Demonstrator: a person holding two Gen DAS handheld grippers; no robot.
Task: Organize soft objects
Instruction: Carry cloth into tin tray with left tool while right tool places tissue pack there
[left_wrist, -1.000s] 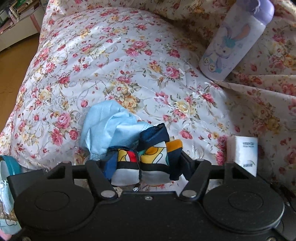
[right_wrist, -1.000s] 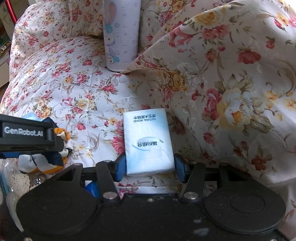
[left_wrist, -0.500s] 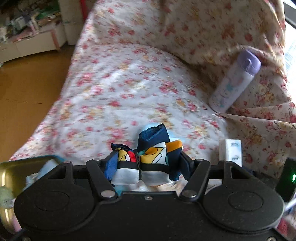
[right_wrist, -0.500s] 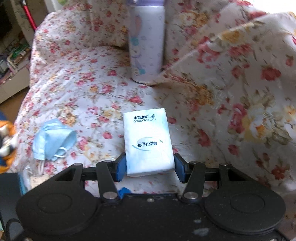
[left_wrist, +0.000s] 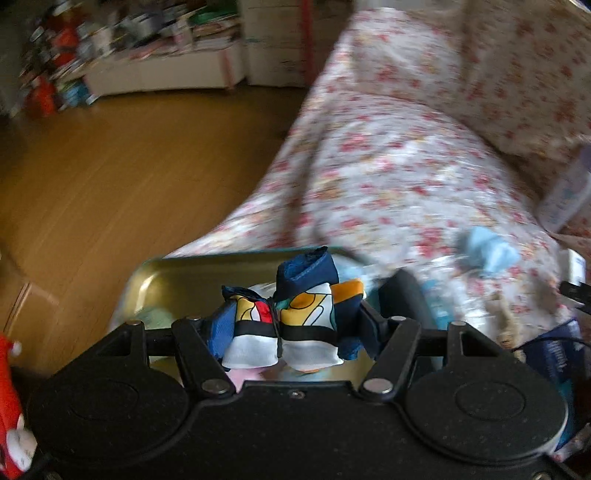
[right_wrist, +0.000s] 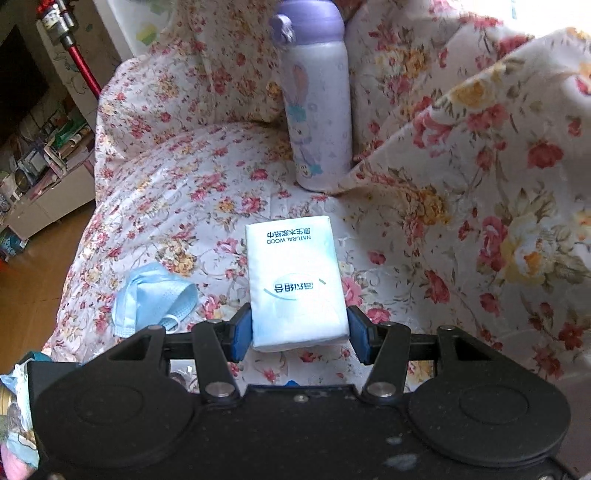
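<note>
The left tongs (left_wrist: 284, 332) pinch a bundled patterned cloth (left_wrist: 286, 321) at lower centre, above a gold-lined tin (left_wrist: 155, 280) whose blurred contents cannot be made out. The right tongs (right_wrist: 299, 332) pinch a tissue pack (right_wrist: 295, 280) at centre frame; a blue face mask (right_wrist: 153, 295) lies on the floral sofa cover (right_wrist: 192, 192) at lower left.

You have two grippers in play — the left gripper (left_wrist: 291, 328) and the right gripper (right_wrist: 300, 332). One folded patterned cloth (left_wrist: 286, 321), one tissue pack (right_wrist: 295, 280), one blue face mask (right_wrist: 153, 297), one purple-capped bottle (right_wrist: 317, 107), and one metal tin (left_wrist: 192, 280) — its contents are too blurred for you to count.
</note>
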